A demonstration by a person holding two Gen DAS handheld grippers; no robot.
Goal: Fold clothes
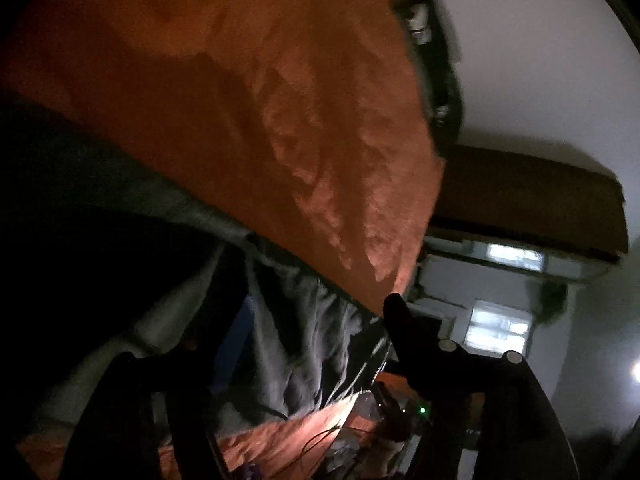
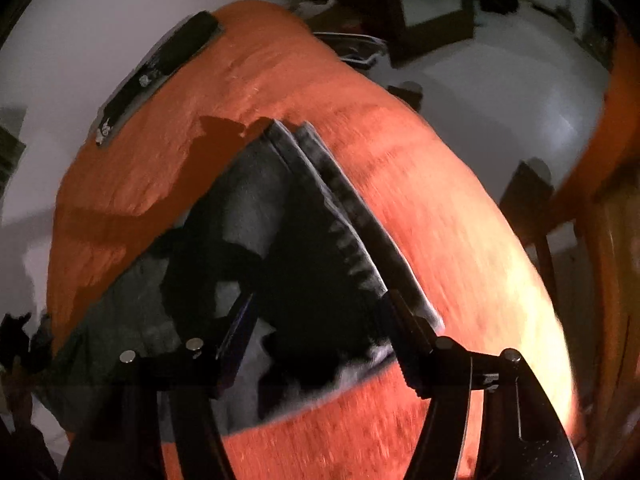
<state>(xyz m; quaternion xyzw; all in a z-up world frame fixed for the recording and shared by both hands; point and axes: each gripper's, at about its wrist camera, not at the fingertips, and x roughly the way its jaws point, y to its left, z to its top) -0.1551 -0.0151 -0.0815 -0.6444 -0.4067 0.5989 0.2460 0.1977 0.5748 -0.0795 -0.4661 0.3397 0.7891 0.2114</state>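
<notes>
Both wrist views look closely down at the shared orange blanket (image 2: 400, 168), left tilted.

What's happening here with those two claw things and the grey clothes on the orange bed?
A person is folding clothes with a hand-held gripper in each hand. The right gripper hangs open over a grey garment that lies on the orange blanket, its fingers either side of the cloth but not pinching it. The left gripper is also open, with nothing held; grey cloth hangs in front of it.

walls: white (image 1: 540, 60) | windows (image 1: 498, 326): lit | floor (image 2: 500, 92): pale | orange bed cover (image 2: 280, 92)
</notes>
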